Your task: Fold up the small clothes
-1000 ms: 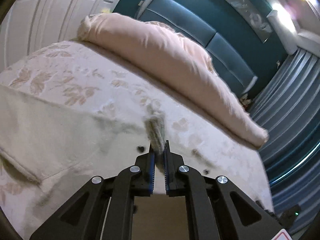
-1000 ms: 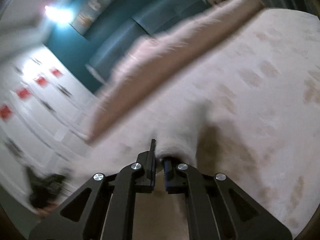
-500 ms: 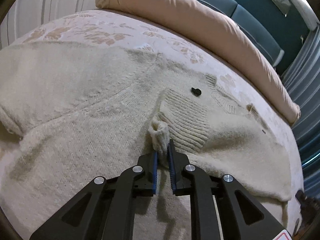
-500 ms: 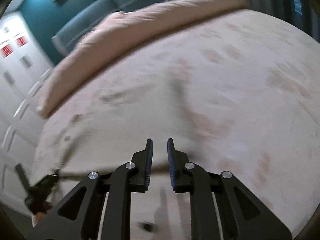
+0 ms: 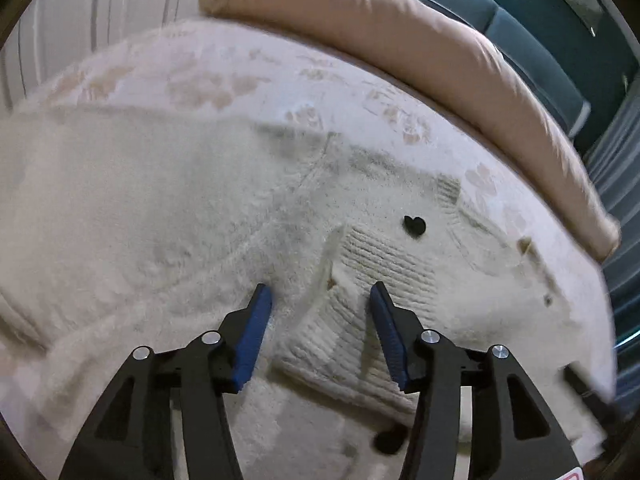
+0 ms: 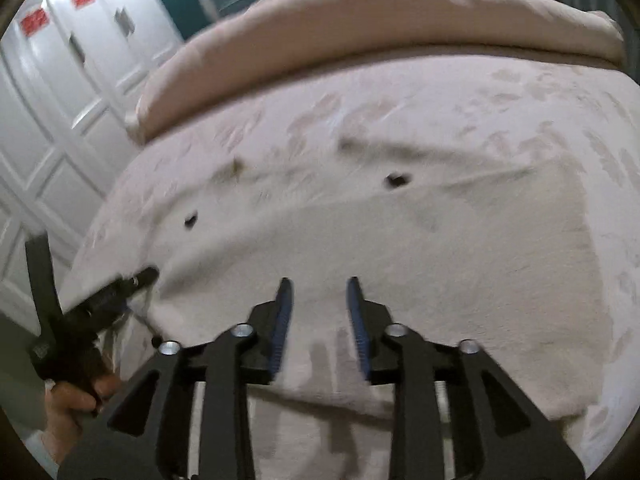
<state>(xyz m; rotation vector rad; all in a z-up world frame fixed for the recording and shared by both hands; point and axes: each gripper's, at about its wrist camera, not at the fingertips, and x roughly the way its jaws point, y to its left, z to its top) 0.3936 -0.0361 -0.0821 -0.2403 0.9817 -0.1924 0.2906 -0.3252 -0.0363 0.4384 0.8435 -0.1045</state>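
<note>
A cream knitted cardigan point(image 5: 160, 208) with dark buttons point(image 5: 414, 226) lies spread on the bed. Its ribbed band point(image 5: 384, 268) lies just ahead of my left gripper point(image 5: 320, 300), which is open and empty just above the knit. In the right wrist view the cardigan point(image 6: 460, 248) lies flat with two dark buttons point(image 6: 396, 180) showing. My right gripper point(image 6: 316, 292) is open and empty over its near part. The left gripper point(image 6: 120, 288), held in a hand, shows at the left edge of the right wrist view.
The bed has a cream leaf-patterned cover point(image 5: 192, 80). A rolled pink duvet point(image 5: 400, 40) lies along the far side, in front of a teal headboard point(image 5: 560, 64). White wardrobe doors point(image 6: 60, 100) stand on one side of the bed.
My left gripper has let go of the cardigan's band and opened wide. My right gripper has opened further and moved over the flat cardigan.
</note>
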